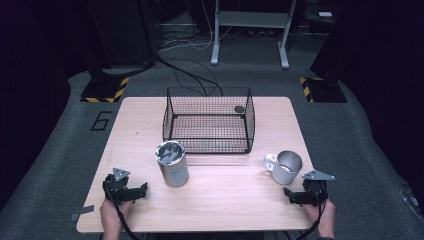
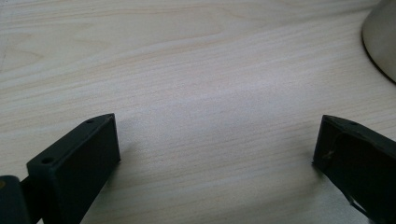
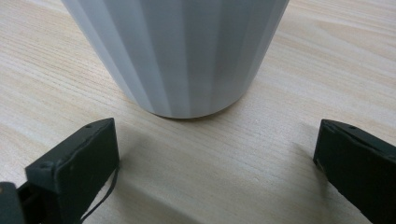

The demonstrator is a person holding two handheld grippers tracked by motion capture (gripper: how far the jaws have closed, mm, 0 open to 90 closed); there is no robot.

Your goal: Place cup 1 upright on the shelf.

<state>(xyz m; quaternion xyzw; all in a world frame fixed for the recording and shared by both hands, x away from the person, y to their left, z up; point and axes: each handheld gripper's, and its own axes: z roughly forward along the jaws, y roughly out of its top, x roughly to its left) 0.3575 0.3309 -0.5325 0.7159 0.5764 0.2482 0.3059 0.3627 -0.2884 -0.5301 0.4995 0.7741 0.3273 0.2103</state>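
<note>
A shiny metal canister (image 1: 172, 164) with an open top stands upright left of the table's middle; its curved edge (image 2: 380, 37) shows at the top right of the left gripper view. A pale fluted mug (image 1: 285, 167) stands upright at the right, handle to the left. My left gripper (image 1: 139, 190) rests near the front left edge, open over bare wood (image 2: 217, 135), short of the canister. My right gripper (image 1: 292, 195) sits just in front of the mug, open (image 3: 217, 140), with the mug's base (image 3: 187, 56) straight ahead and outside the jaws.
A black wire basket (image 1: 209, 122) stands at the back middle of the wooden table (image 1: 225, 200), with a small dark round thing (image 1: 239, 109) at its far right corner. Cables and stand legs lie on the floor beyond.
</note>
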